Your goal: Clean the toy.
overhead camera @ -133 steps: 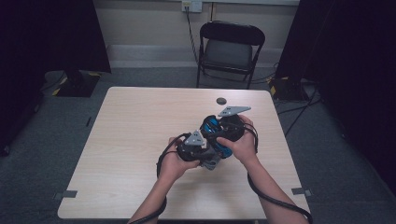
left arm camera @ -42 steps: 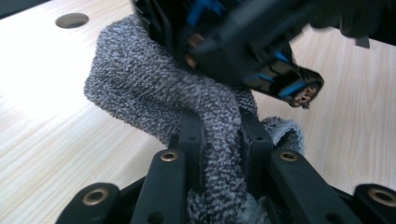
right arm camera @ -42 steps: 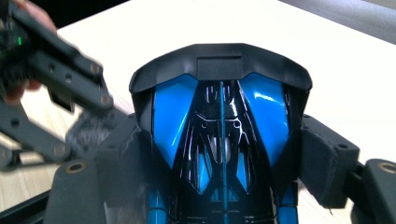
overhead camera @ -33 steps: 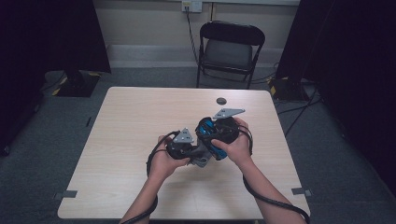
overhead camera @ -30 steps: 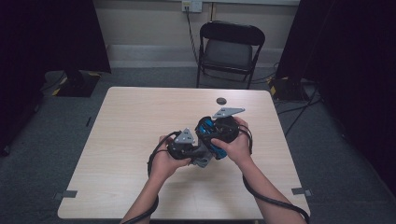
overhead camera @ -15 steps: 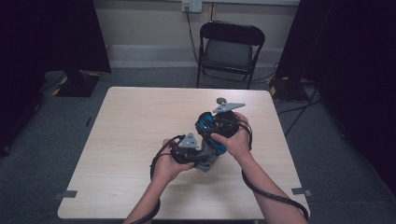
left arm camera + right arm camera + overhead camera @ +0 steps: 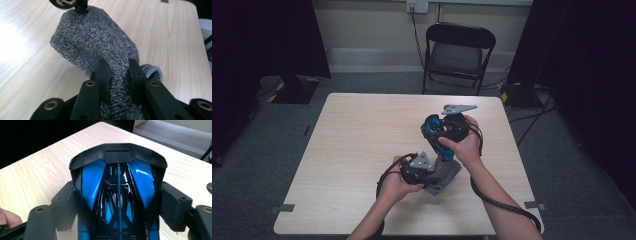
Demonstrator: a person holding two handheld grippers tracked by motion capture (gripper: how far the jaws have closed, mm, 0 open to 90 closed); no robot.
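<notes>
You're mid-wipe on this one, as far as I can judge. Your left tongs [image 7: 117, 75] are pinched tight on a grey terry cloth [image 7: 97, 42]; the jaws squeeze a fold of it and the rest of the cloth bulges out ahead, with its far end touching something dark at the top of the left gripper view. On the high view that cloth [image 7: 443, 175] sits on the bench [image 7: 362, 130] near the front edge, just right of your left hand [image 7: 394, 182].

Your right tongs [image 7: 120, 202] stand wide but they aren't empty: they're clamped on a blue and black toy car [image 7: 117, 180], gripped across its body with the glossy blue panels facing the camera. From above, the car [image 7: 434, 135] is held up off the bench, just beyond the cloth, with your right hand [image 7: 464, 145] wrapped around the gripper.

So I'd call this the cleaning step, cloth in one hand, car in the other, the two close but slightly apart right now. The next move probably needs you to bring the bunched cloth back against the car and rub along the panels, keeping the right grip steady so the shiny shell doesn't slip. Go easy: the cloth is only held by one fold.
</notes>
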